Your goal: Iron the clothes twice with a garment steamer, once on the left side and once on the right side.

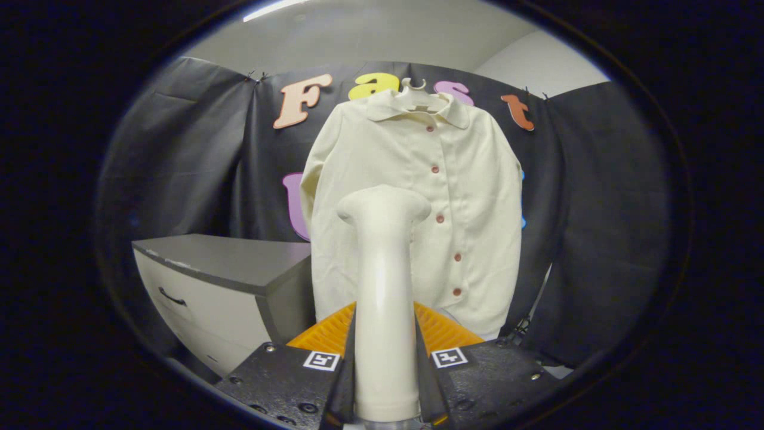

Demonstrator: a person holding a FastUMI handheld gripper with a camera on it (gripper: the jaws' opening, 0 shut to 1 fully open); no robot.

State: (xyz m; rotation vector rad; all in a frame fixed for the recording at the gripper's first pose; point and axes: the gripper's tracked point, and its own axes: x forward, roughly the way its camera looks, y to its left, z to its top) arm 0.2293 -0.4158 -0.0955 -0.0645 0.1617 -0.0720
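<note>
Steamer stood upright between the two fingers of the gripper, its pale handle clamped from both sides, so the jaws were closed on it. The handle rose straight up from the fingers and flared at the top into a wider rounded head, which faced away toward the cloth ahead. The gripper itself was held level and pointed forward, with the steamer roughly centred along its line.

Just beyond the head hung the shirt, a cream button-up with a collar and a row of reddish buttons down its front. It hung on a hanger against the black cloth wall. The steamer's head overlapped the lower left part of the shirt's front in the view; whether it touched the fabric could not be told.

To the side of the shirt stood a cabinet with a grey top and a pale drawer front bearing a dark handle.
</note>
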